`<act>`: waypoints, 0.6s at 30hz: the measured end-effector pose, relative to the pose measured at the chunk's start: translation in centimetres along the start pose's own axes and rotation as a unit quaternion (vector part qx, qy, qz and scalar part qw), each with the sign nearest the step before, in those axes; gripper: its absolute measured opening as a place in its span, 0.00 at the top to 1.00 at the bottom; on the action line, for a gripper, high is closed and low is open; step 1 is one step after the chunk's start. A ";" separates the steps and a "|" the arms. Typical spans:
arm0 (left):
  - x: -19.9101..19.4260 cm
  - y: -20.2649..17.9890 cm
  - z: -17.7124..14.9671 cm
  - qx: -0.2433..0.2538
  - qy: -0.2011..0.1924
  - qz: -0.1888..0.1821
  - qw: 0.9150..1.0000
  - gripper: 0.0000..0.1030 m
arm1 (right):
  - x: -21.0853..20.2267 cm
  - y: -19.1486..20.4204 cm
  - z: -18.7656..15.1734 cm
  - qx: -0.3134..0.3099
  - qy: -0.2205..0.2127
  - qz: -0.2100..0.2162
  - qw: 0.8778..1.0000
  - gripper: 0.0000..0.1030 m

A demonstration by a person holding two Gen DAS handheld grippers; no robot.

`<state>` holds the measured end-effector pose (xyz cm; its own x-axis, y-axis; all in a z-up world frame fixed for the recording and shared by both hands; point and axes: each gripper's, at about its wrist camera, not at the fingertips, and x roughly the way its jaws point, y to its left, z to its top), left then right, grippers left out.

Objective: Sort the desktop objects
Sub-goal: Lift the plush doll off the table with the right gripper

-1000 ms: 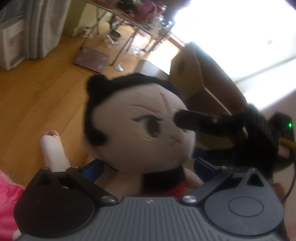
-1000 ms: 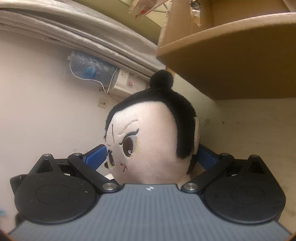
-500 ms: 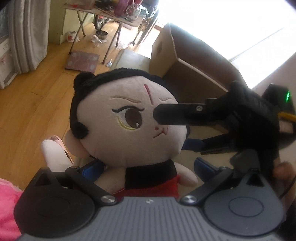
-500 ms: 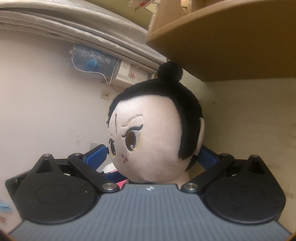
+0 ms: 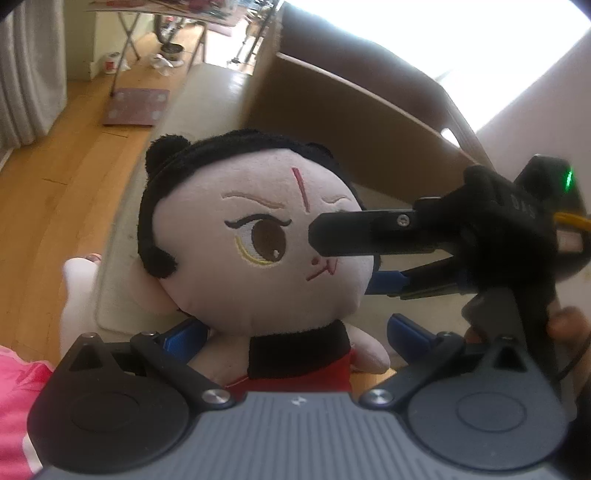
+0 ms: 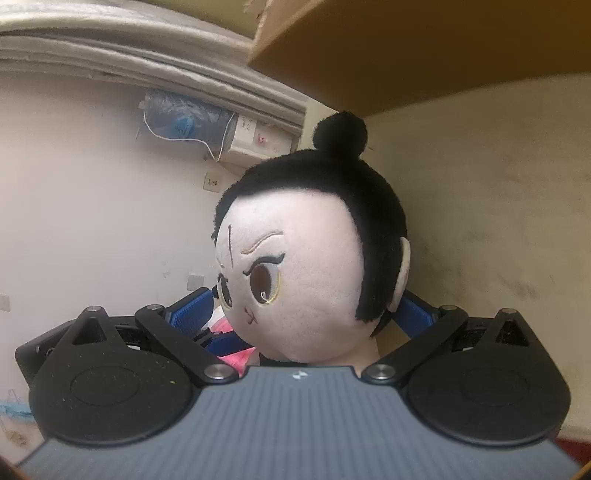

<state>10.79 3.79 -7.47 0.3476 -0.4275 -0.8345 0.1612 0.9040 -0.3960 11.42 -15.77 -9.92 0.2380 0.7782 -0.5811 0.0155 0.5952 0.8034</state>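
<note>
Left gripper [image 5: 295,332]: blue pads spread on either side of the doll [image 5: 258,251]; the left pad sits against the doll's body, the right pad stands apart from its arm, so contact on both sides cannot be confirmed. Right gripper [image 6: 306,314]: blue pads pressed to the two sides of the doll's head, one at the cheek, one behind the ear, pinching it. In the left wrist view the right gripper [image 5: 343,254] enters from the right, one black finger crossing the doll's face. The doll is held upright between the two grippers, in front of the box [image 5: 354,122].

Surface and room: a pale desk [image 6: 498,221] lies beyond the doll, with the open cardboard box standing on it. A wooden floor [image 5: 55,184] lies to the left, with a folding table [image 5: 155,22] farther back and a curtain [image 5: 26,66] at the left edge. A white wall [image 6: 92,221] carries sockets and a bagged item.

Hidden or unclear: the doll's lower body lies behind the gripper housings. A window area at upper right is overexposed. Pink fabric [image 5: 14,406] is cut off at the lower left.
</note>
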 end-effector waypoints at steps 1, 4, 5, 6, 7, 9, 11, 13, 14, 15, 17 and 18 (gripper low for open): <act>0.1 -0.4 -0.2 0.007 0.004 -0.003 1.000 0.00 | -0.5 -0.3 -0.4 0.002 -0.003 -0.001 1.000 0.01; 0.5 -1.8 -0.5 0.033 0.017 -0.012 0.999 0.00 | -2.1 -1.3 -1.6 0.013 -0.015 -0.005 1.000 0.01; 0.7 -2.4 -0.5 0.045 0.021 -0.014 0.999 0.00 | -2.7 -1.7 -2.0 0.018 -0.020 -0.007 1.000 0.01; 0.9 -3.0 -0.5 0.055 0.024 -0.016 0.998 0.00 | -3.3 -2.2 -2.3 0.024 -0.027 -0.009 0.999 0.01; 1.2 -3.7 -0.3 0.066 0.026 -0.019 0.997 0.00 | -3.8 -2.6 -2.6 0.029 -0.033 -0.012 0.999 0.01; 1.7 -4.8 0.0 0.079 0.026 -0.027 0.996 0.00 | -5.0 -3.4 -2.9 0.041 -0.049 -0.018 0.998 0.01; 2.5 -5.5 0.6 0.088 0.023 -0.040 0.995 0.00 | -6.1 -4.1 -3.0 0.048 -0.067 -0.027 0.996 0.01; 3.0 -6.3 1.4 0.089 0.017 -0.051 0.995 0.00 | -7.2 -4.6 -2.7 0.052 -0.087 -0.041 0.994 0.01; 3.3 -6.6 1.8 0.088 0.013 -0.055 0.994 0.00 | -7.7 -4.9 -2.4 0.054 -0.096 -0.047 0.993 0.01; 3.6 -6.8 2.3 0.086 0.010 -0.058 0.995 0.00 | -8.2 -5.1 -2.1 0.054 -0.107 -0.053 0.991 0.01; 4.1 -7.0 3.1 0.078 0.005 -0.063 0.995 0.00 | -9.0 -5.4 -1.8 0.055 -0.131 -0.061 0.988 0.01; 4.2 -7.0 3.3 0.072 0.003 -0.067 0.995 0.00 | -9.3 -5.5 -1.5 0.058 -0.140 -0.063 0.986 0.01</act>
<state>14.22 -4.36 -6.92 0.3078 -0.5442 -0.7805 0.3372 0.8295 -0.4453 7.68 -25.96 -9.13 0.4864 0.6031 -0.6322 0.1690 0.6449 0.7453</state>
